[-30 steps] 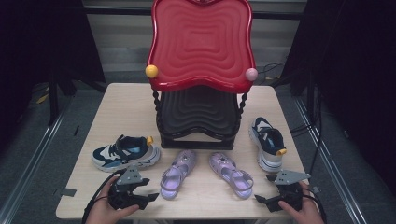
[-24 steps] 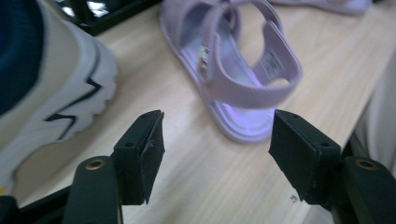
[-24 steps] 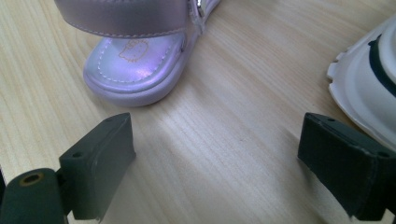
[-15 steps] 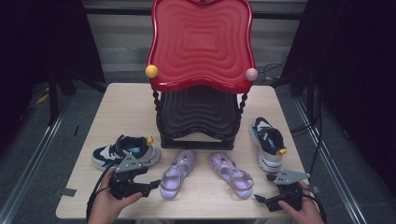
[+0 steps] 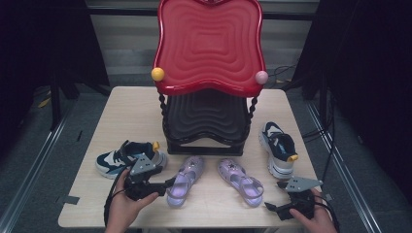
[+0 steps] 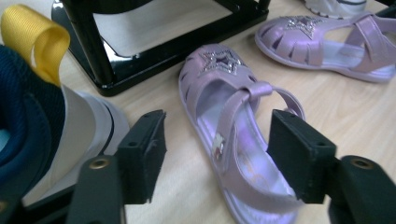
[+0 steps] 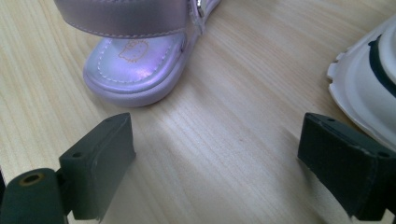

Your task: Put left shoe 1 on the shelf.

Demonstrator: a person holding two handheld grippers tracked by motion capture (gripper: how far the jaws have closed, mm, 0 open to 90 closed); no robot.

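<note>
while its jaws have just been closing a bit, the left gripper (image 6: pixel 212 158) stands open around the left sandal's (image 6: pixel 233 135) heel, pads not touching; right gripper (image 7: pixel 215 163) open, empty.

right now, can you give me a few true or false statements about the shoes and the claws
1. The left claw is shut on the left purple sandal. False: its jaws stand open on either side of the sandal, and have just been closing.
2. The right claw is open over bare table. True.
3. Both sneakers sit on the red shelf. False: the left sneaker and right sneaker are on the table.
4. The right purple sandal lies on the table. True.
</note>
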